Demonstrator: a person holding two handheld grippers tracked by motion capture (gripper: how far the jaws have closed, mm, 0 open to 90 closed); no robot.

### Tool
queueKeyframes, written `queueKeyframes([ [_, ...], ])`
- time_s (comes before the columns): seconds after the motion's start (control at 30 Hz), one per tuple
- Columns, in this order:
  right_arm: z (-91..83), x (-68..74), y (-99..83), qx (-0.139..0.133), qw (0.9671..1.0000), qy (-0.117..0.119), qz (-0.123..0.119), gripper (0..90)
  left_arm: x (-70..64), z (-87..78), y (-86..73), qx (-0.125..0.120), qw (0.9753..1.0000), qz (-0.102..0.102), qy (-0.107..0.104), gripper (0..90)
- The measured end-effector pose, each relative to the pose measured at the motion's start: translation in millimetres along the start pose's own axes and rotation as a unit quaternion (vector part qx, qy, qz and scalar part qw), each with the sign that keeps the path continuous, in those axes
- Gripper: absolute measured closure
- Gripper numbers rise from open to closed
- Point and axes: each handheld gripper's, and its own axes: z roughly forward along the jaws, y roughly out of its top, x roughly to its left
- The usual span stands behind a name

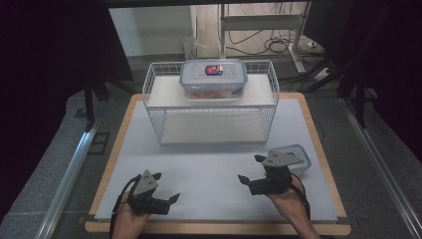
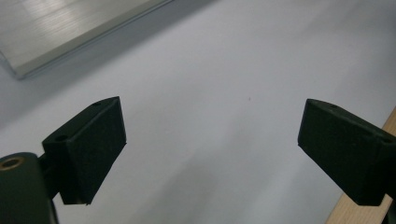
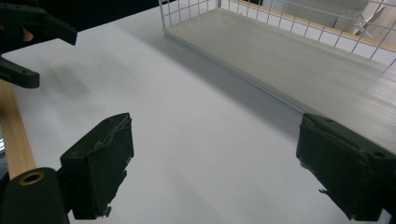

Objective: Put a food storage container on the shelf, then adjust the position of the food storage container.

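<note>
A white wire rack [image 1: 211, 117] with two shelves stands at the back middle of the white mat [image 1: 209, 164]. On its top shelf sits a clear food box with a blue-rimmed lid [image 1: 214, 78]. A second blue-rimmed box [image 1: 300, 155] lies on the mat at the right, partly hidden behind my right gripper [image 1: 250, 168]. That gripper is open and holds nothing; its own view has its jaws [image 3: 215, 163] spread over bare mat, facing the rack's lower shelf [image 3: 289, 51]. My left gripper [image 1: 166, 186] is open and holds nothing near the front left, its jaws [image 2: 210, 140] apart above the mat.
The mat lies on a wooden table whose edge [image 1: 219, 228] runs along the front and sides. The rack's lower board [image 2: 70, 28] shows at the upper left of the left gripper view. Metal rails, cables and a stand lie beyond the table.
</note>
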Motion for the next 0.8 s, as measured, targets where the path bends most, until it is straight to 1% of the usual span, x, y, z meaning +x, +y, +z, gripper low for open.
queueKeyframes([
  [0.07, -1.7, 2.3, -5.6, -0.001, 1.0, -0.002, -0.003, 10.8, -0.5, 0.1, -1.4, 0.003, 1.0, -0.003, 0.0, 7.9],
  [0.1, -2.7, 4.1, -13.4, -0.002, 1.0, 0.002, 0.0, 10.8, -0.4, 0.7, -1.8, 0.004, 1.0, -0.005, -0.003, 7.9],
  [0.13, -2.7, 4.1, -13.4, -0.002, 1.0, 0.002, 0.0, 10.8, -0.4, 1.5, -1.9, 0.004, 1.0, -0.004, -0.005, 7.9],
  [0.2, -2.2, 6.3, -22.3, 0.009, 0.9999, -0.002, -0.004, 10.8, -0.9, 3.2, -2.2, 0.007, 0.9999, -0.003, -0.011, 7.9],
  [0.27, -1.7, 7.7, -28.6, 0.023, 0.9997, -0.005, -0.009, 10.8, -2.4, 5.1, -2.8, 0.012, 0.9999, 0.005, -0.011, 7.8],
  [0.33, -1.1, 7.7, -32.5, 0.034, 0.9994, -0.005, -0.007, 10.8, -4.2, 6.8, -2.9, 0.018, 0.9997, 0.015, -0.006, 7.8],
  [0.37, -0.8, 7.2, -33.8, 0.036, 0.9993, -0.004, -0.005, 11.0, -4.7, 7.4, -3.0, 0.019, 0.9996, 0.02, -0.006, 7.7],
  [0.43, 0.1, 6.4, -34.2, 0.039, 0.9992, -0.002, 0.001, 11.1, -5.5, 7.9, -2.9, 0.019, 0.9996, 0.02, -0.009, 7.7],
  [0.53, 1.4, 5.6, -34.3, 0.044, 0.999, -0.008, 0.002, 11.2, -5.8, 8.2, -2.5, 0.018, 0.9996, 0.022, -0.008, 7.7],
  [0.6, 2.8, 4.3, -35.1, 0.052, 0.9985, -0.014, 0.006, 9.5, -4.7, 9.3, -3.3, 0.021, 0.9995, 0.019, -0.012, 7.7],
  [0.67, 4.5, 1.4, -35.3, 0.058, 0.998, -0.016, 0.016, 6.0, -3.7, 10.3, -4.4, 0.022, 0.9996, 0.014, -0.013, 7.7],
  [0.73, 4.7, -1.6, -34.7, 0.055, 0.998, -0.016, 0.026, 5.0, -2.5, 10.1, -5.0, 0.023, 0.9996, 0.012, -0.014, 7.7],
  [0.8, 4.9, -4.4, -33.6, 0.057, 0.9976, -0.026, 0.031, 4.4, -1.9, 9.5, -4.9, 0.021, 0.9996, 0.01, -0.013, 7.6],
])
